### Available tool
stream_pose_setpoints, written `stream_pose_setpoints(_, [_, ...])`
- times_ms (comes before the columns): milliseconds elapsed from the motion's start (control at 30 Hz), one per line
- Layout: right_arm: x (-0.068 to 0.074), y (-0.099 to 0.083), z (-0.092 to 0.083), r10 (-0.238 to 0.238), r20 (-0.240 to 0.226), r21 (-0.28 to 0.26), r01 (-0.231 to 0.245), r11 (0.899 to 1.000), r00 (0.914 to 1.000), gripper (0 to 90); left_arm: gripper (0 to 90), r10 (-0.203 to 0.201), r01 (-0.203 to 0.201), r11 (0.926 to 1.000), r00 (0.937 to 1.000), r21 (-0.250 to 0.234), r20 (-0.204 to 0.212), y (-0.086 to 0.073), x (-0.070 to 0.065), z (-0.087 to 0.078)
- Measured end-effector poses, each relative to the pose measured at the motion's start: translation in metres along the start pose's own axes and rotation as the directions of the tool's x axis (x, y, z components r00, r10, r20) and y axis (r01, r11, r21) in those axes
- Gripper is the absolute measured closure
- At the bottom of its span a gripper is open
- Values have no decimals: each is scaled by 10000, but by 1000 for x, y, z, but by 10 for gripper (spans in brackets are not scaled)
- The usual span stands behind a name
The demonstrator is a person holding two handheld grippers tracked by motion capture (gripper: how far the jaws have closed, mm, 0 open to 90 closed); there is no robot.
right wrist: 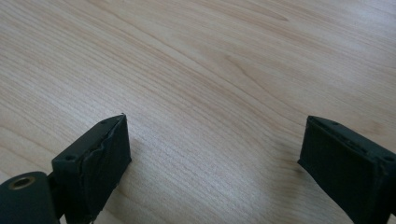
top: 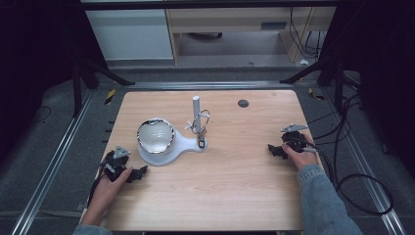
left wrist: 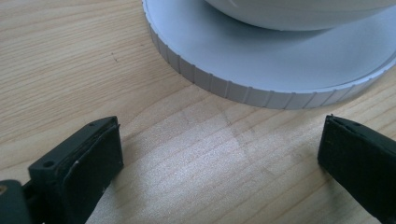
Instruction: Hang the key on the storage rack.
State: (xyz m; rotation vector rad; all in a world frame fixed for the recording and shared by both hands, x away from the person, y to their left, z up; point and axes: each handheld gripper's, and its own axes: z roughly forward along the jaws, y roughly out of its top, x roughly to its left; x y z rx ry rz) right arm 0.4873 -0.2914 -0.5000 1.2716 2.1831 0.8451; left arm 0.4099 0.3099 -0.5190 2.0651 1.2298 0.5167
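Observation:
A white stand mixer base [top: 188,143] sits mid-table, carrying a shiny metal bowl [top: 155,135] at its left end and a white post [top: 195,108] with a wire whisk [top: 200,121] at its right. My left gripper [top: 140,172] rests low at the table's left, just in front of the base, jaws wide open and empty. In the left gripper view the ribbed rim of the base [left wrist: 243,91] lies just beyond the left gripper [left wrist: 219,161]. My right gripper [top: 274,150] lies at the table's right side, open over bare wood, as the right gripper [right wrist: 215,165] view confirms.
The wooden table [top: 225,191] has a small dark round cap [top: 243,103] near its far edge. Black cables [top: 352,181] trail off the right side. Metal frame rails [top: 44,186] run along both sides on the floor.

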Motion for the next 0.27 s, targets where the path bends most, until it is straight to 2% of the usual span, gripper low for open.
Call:
stream_pose_setpoints(100, [-2,-4,3,512,-346,-186,-519,9985,9981,62,0,3,-3,10000,10000,-2,-1,0,0,0])
stream_pose_setpoints(267, [-1,-4,3,623,-211,-40,-624,9980,9978,13,0,-41,41,10000,10000,-43,-2,0,0,0])
